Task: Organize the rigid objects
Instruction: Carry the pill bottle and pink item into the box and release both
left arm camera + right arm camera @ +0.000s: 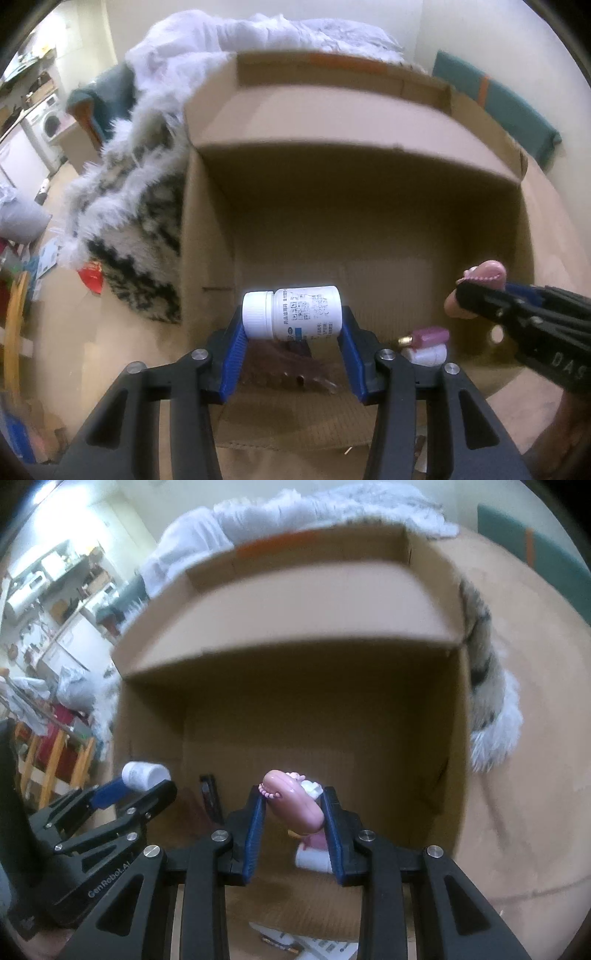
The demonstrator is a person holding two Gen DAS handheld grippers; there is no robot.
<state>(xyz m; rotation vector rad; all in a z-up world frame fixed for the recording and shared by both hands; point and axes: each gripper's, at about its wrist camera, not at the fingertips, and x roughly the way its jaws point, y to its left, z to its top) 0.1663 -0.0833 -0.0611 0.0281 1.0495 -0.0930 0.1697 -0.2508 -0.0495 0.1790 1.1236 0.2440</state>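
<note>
Both claws point steeply down into an open cardboard box [369, 192] whose far flap stands up.

Left claw [291, 328]: blue pads clamp a white pill bottle [295, 312] endwise, one pad on the cap end, the other on the base. Bottle lies level across the claw, cap to the left, printed label facing up. It hangs above the box floor near the front wall.

Right claw [293, 805]: narrow gap, pads pressed on a pink oblong object [293, 801] with a beaded trim and a white part at its top. Object is tilted, upper end away from the camera. In the left view it sits to the right of the bottle, well apart.

On the box floor: a small pink-and-white bottle [424, 345] lying down and a dark brown item [291, 369], detail unclear.

A shaggy black-and-white fabric [125, 206] touches the box's outer side.
</note>
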